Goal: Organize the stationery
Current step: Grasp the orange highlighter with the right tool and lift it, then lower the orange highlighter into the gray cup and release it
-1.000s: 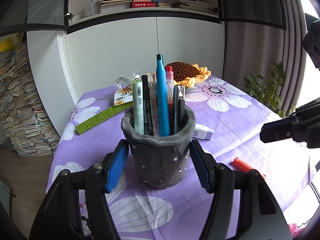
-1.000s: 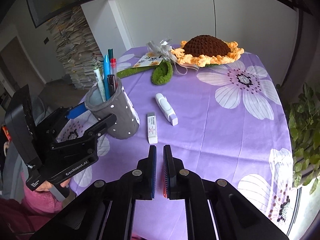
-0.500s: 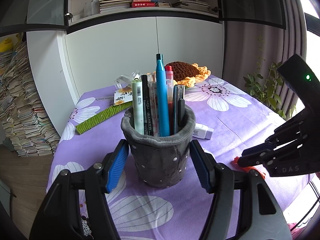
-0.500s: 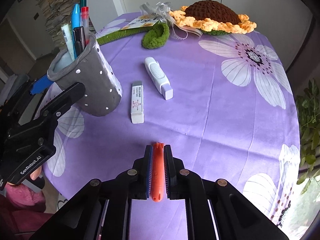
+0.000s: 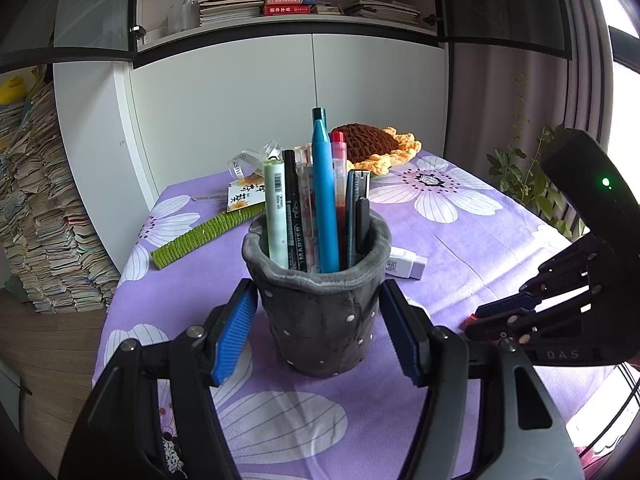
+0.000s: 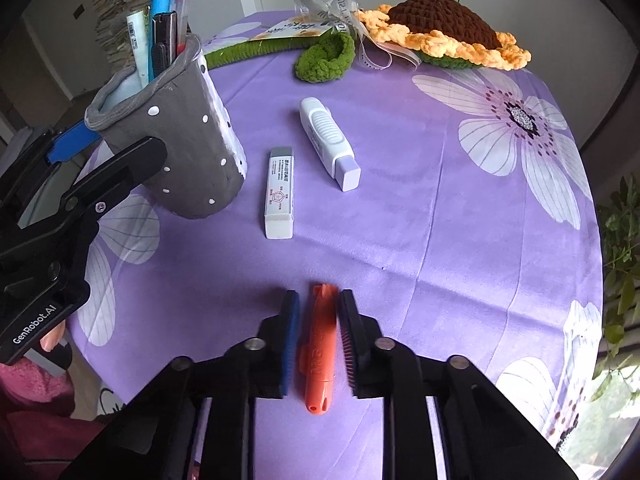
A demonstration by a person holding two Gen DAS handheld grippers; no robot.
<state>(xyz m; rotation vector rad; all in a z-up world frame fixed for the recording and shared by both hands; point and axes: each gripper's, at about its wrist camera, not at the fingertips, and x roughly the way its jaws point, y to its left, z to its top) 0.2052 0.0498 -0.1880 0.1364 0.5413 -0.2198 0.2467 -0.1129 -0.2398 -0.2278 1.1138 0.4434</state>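
Left wrist view: the grey felt pen holder stands upright on the purple flowered desk, directly ahead of the left claw and between its two blue pads. The jaws are spread wide, one pad at each side of the holder, close to its wall; whether they press it cannot be told. Pens and markers stand upright in it, the tall blue pen highest. To the right, the right claw is low over the desk, an orange tip showing under its fingers.

Right wrist view: the orange pen lies on the desk between the right claw's pads, its long axis running near-to-far, in line with the fingers. The jaws are partly open, a thin gap each side of the barrel, so it looks bracketed rather than pinched. The holder lies to the far left, leaning in this view. A white eraser and a correction tape dispenser lie between pen and holder side. The right claw is much the nearer to the pen.
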